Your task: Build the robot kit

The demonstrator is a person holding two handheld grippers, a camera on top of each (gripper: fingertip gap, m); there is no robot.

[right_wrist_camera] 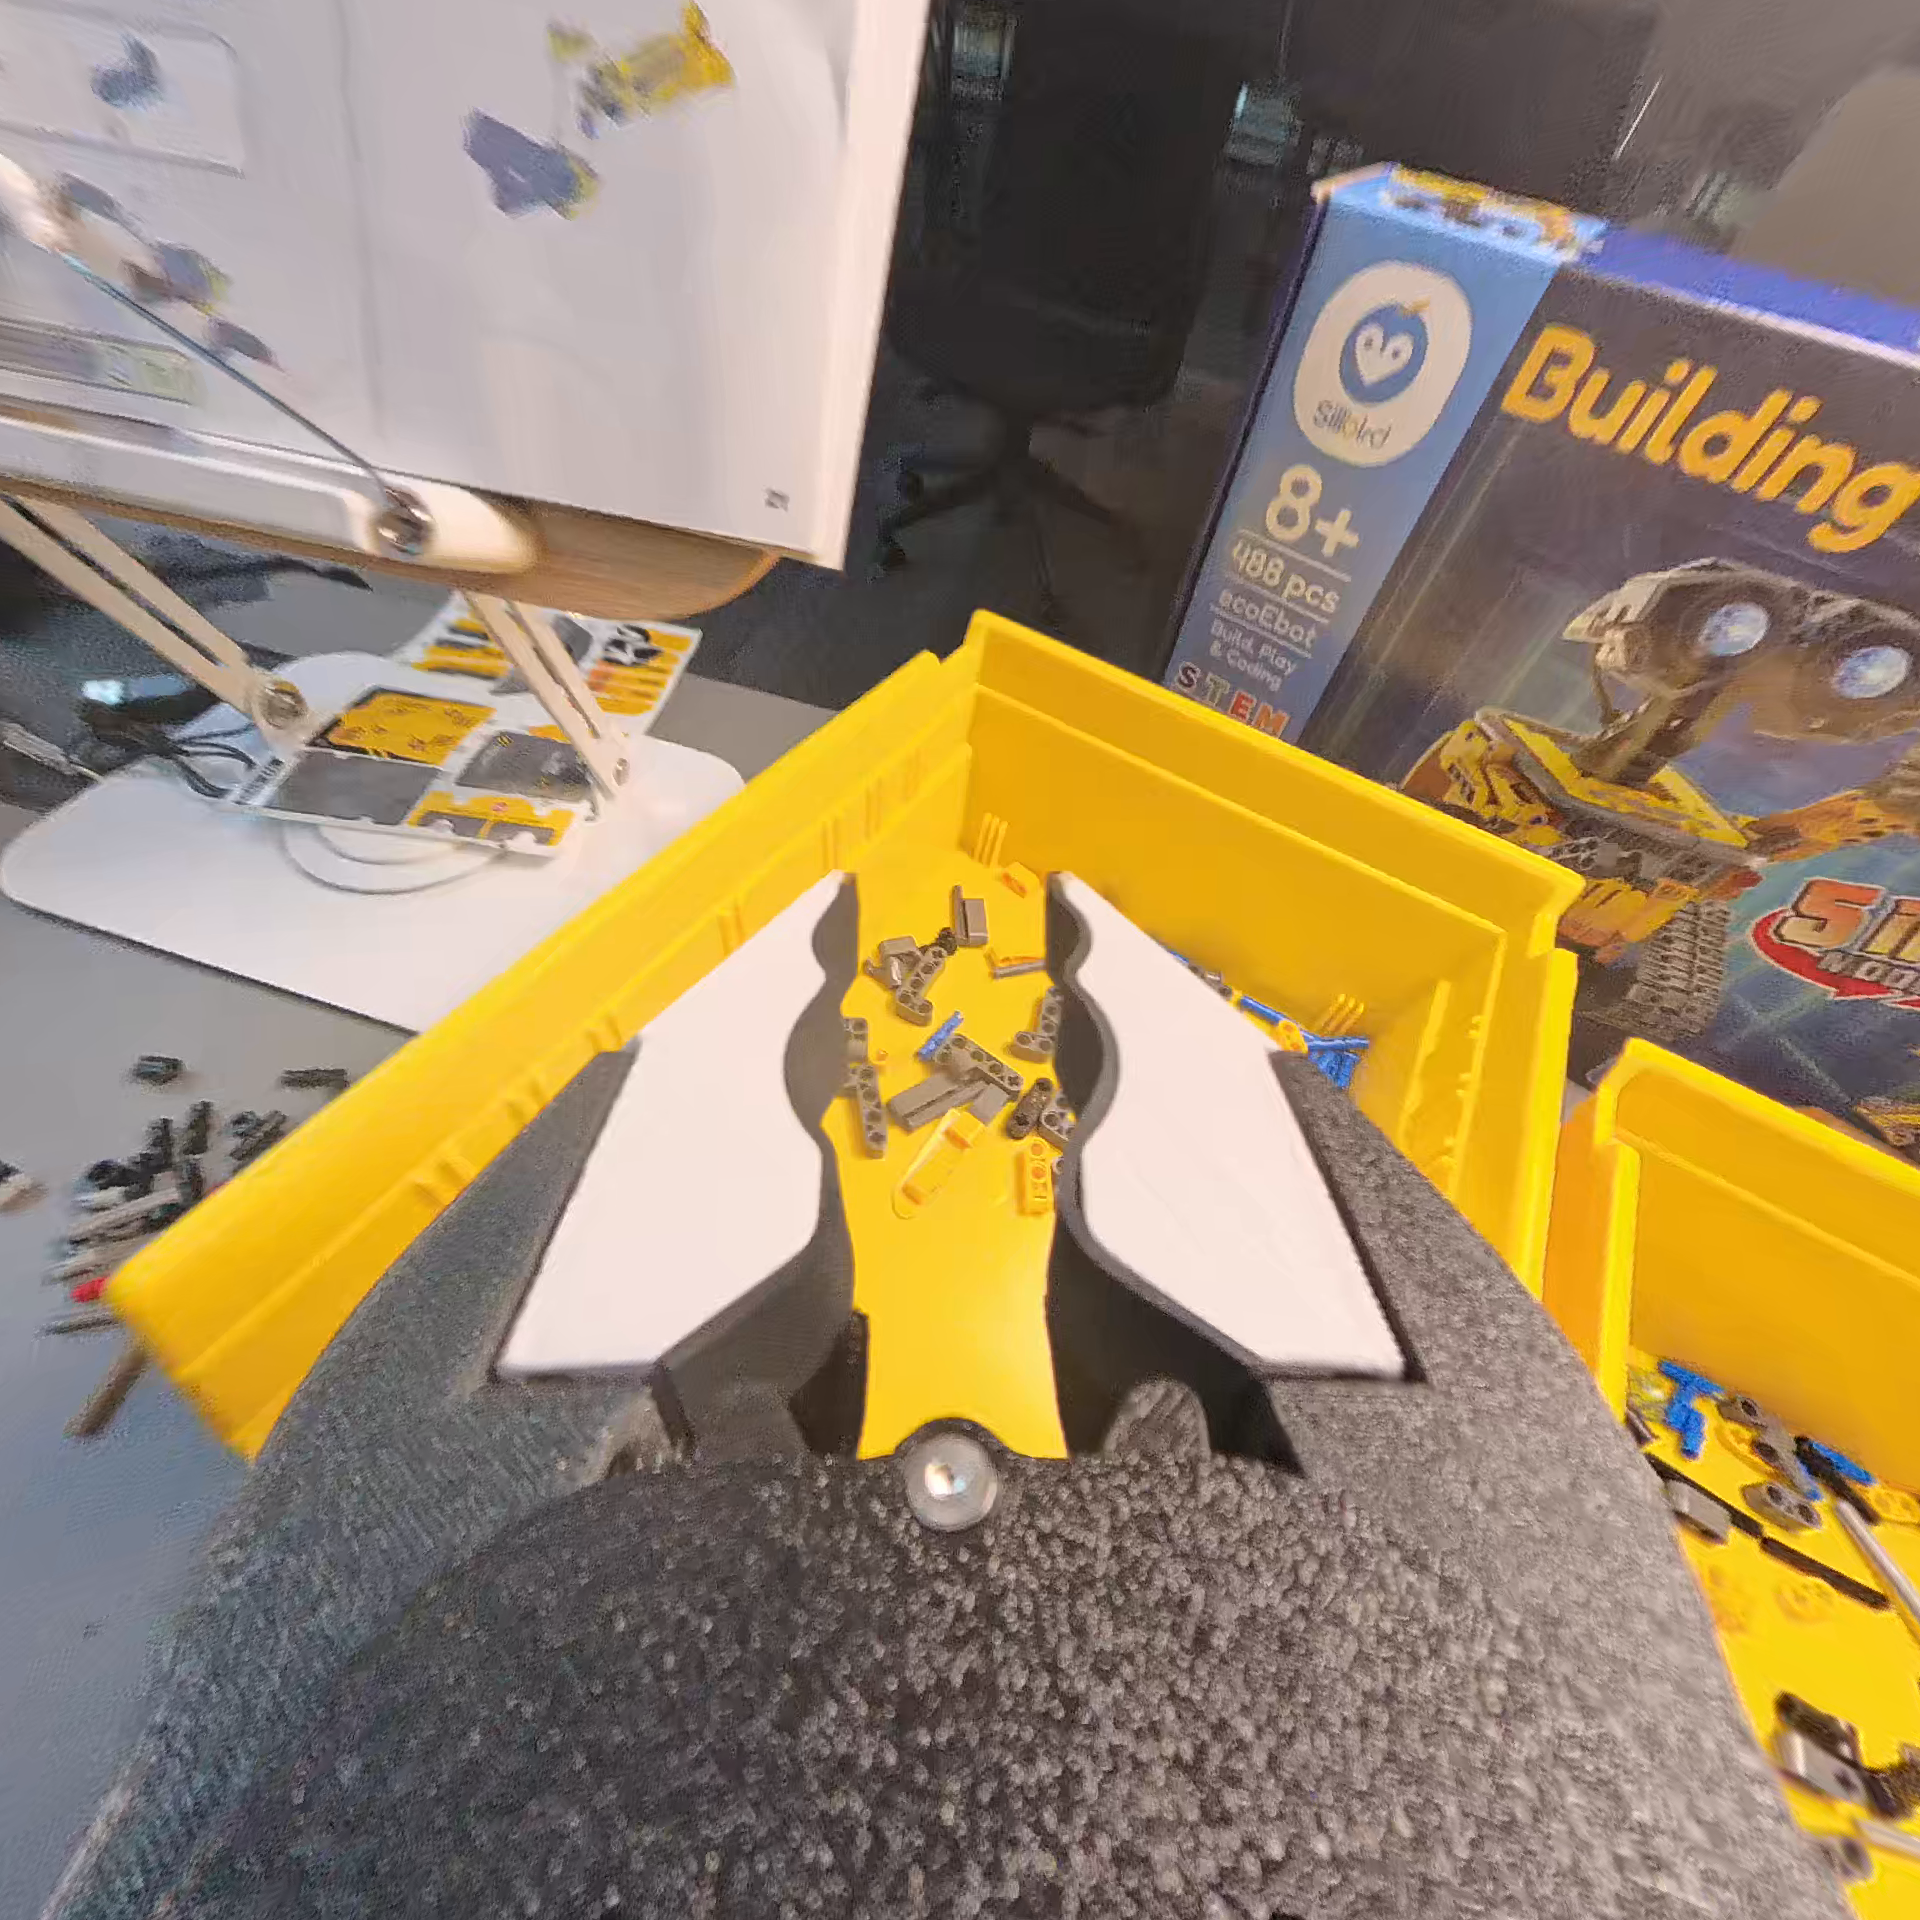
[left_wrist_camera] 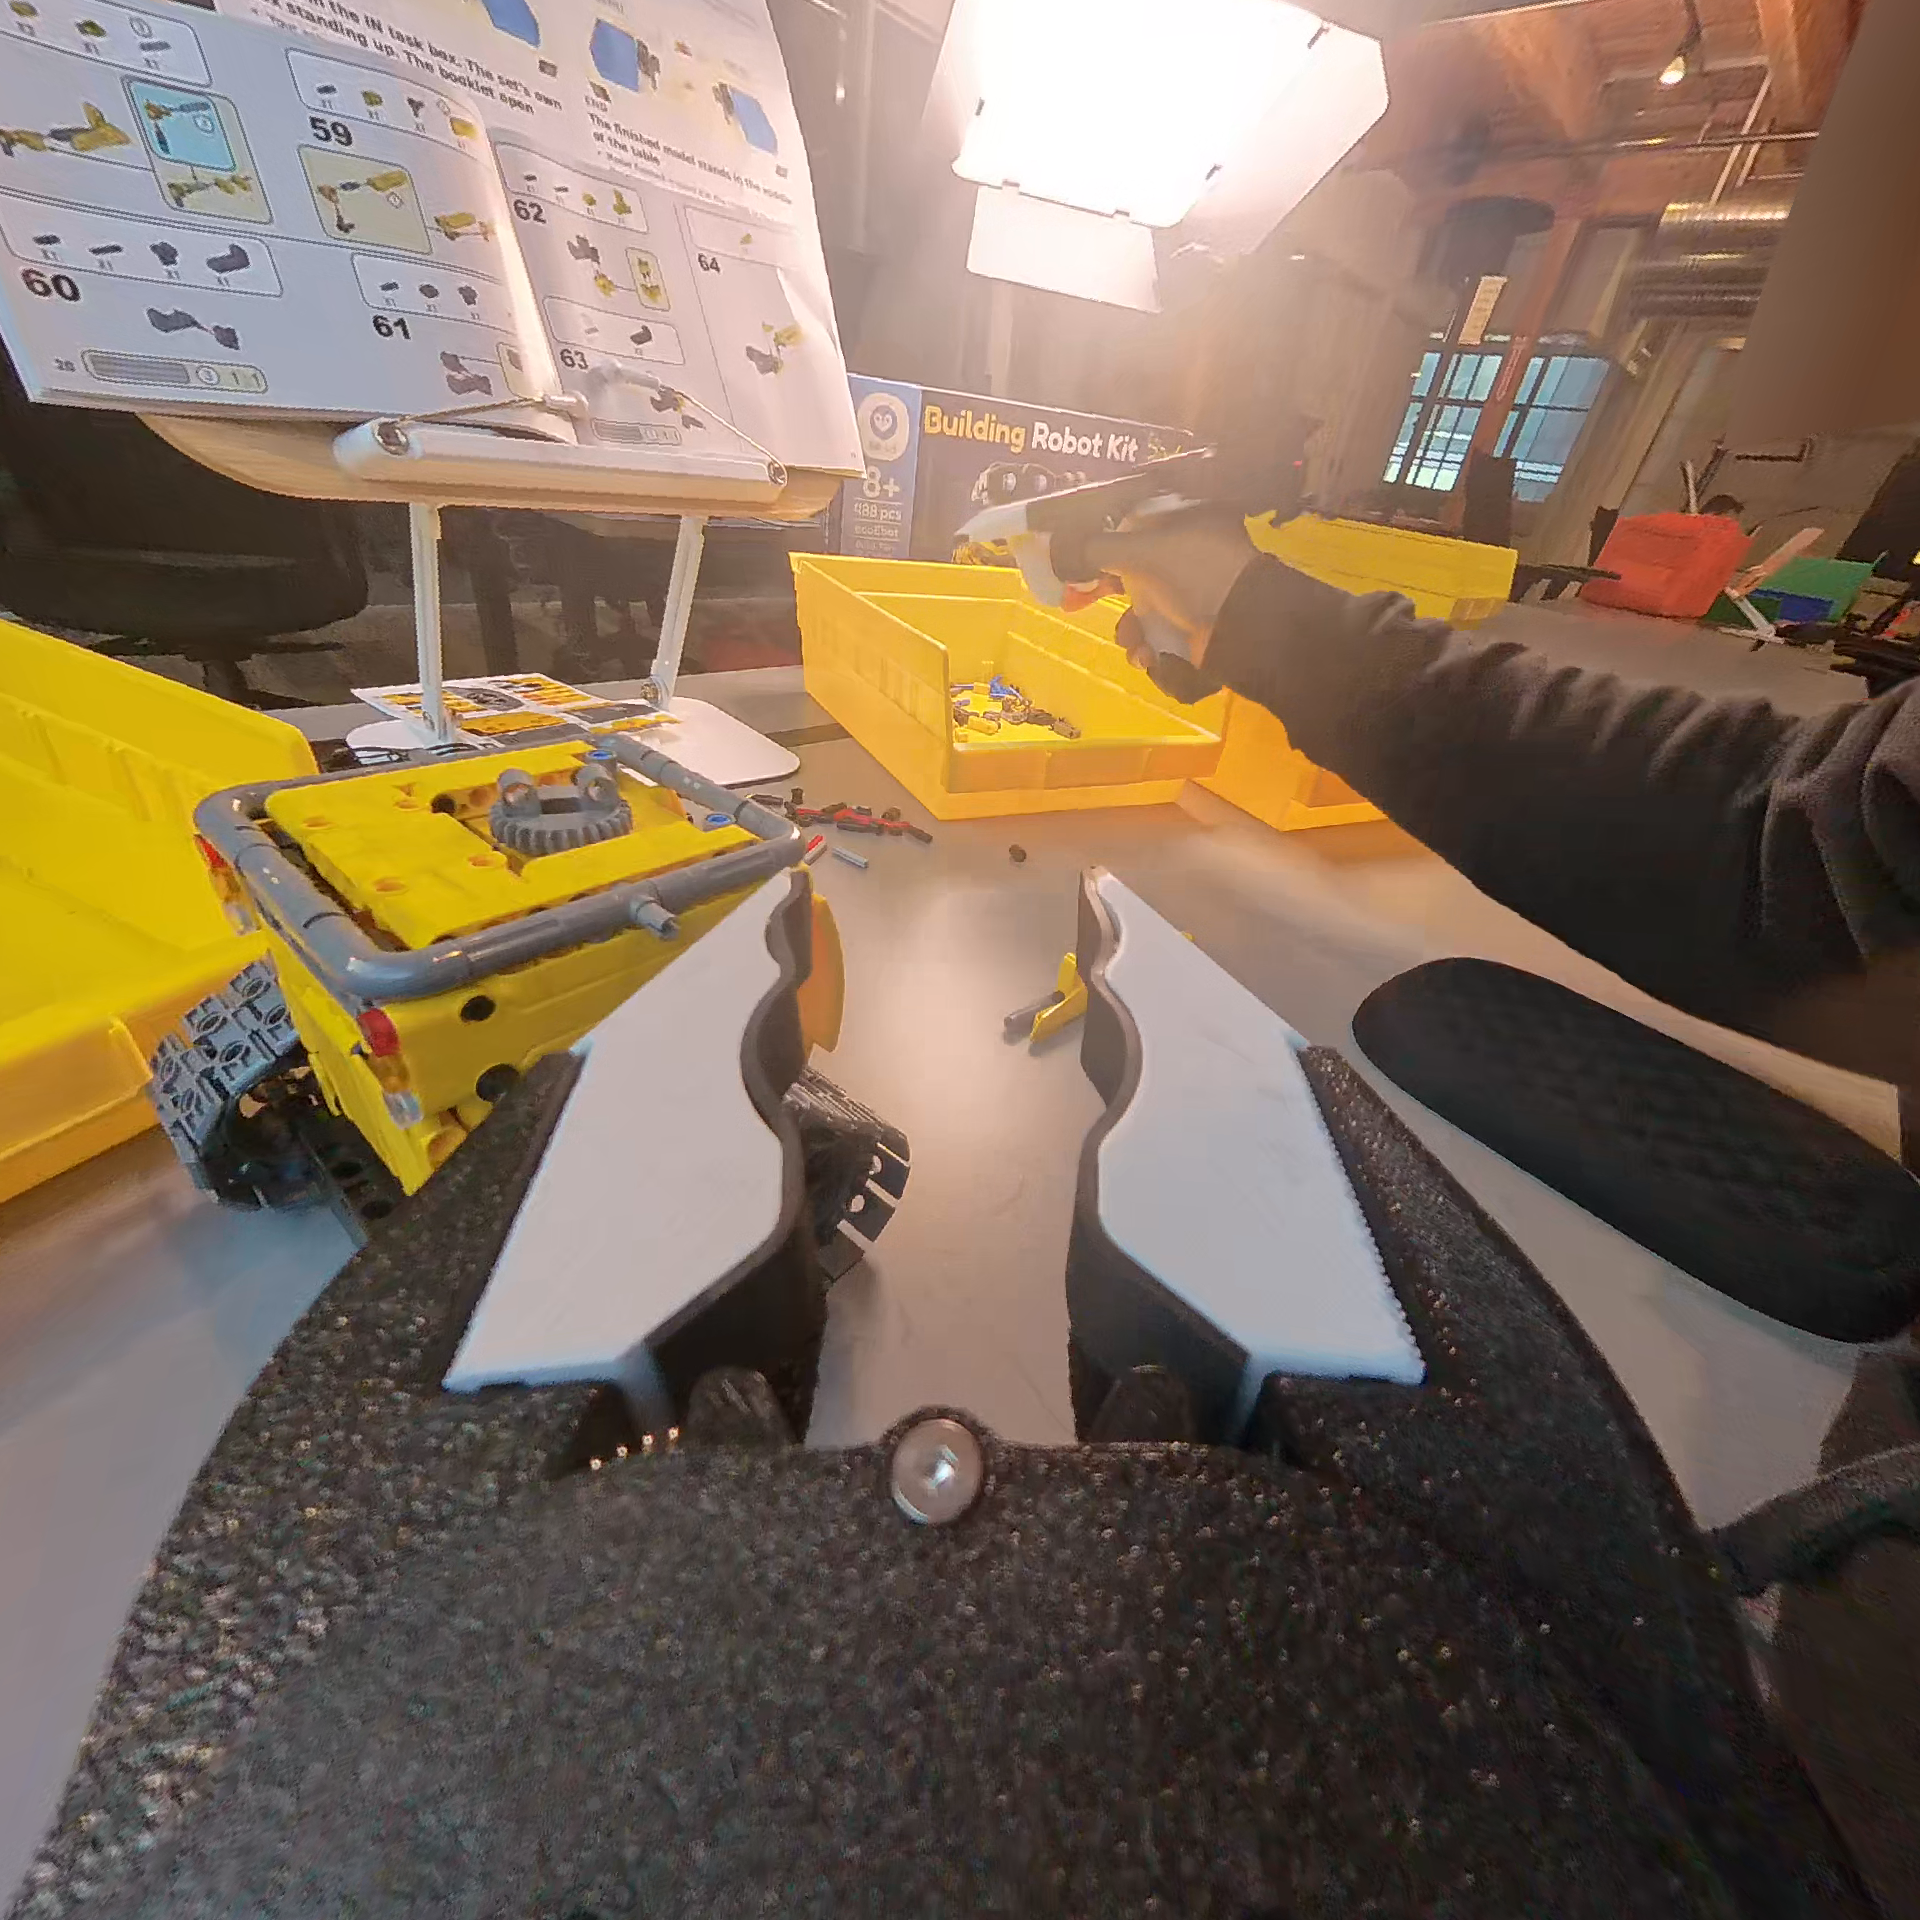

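Observation:
My left gripper (left_wrist_camera: 940, 883) is open and empty, low over the grey table. Its left finger rests against the side of a yellow tracked brick model (left_wrist_camera: 468, 935) with a grey gear on top. A small yellow piece with a grey pin (left_wrist_camera: 1055, 1003) lies by its right finger. My right gripper (right_wrist_camera: 951, 883) is open and empty, held above a yellow bin (right_wrist_camera: 1195, 821) with several small grey, yellow and blue pieces (right_wrist_camera: 956, 1060) on its floor. In the left wrist view the right gripper (left_wrist_camera: 1029, 540) shows far off over that bin (left_wrist_camera: 904, 644), held by a sleeved arm.
An open instruction booklet (left_wrist_camera: 312, 208) stands on a white stand (left_wrist_camera: 561, 457). The kit box (right_wrist_camera: 1662, 582) stands behind the bins. A second yellow bin (right_wrist_camera: 1766, 1403) is at the right, another (left_wrist_camera: 94, 883) at the left. Loose black pins (left_wrist_camera: 852, 821) lie on the table. A black pad (left_wrist_camera: 1631, 1132) lies right. The left gripper's tips are roughly 45 cm from the right gripper's.

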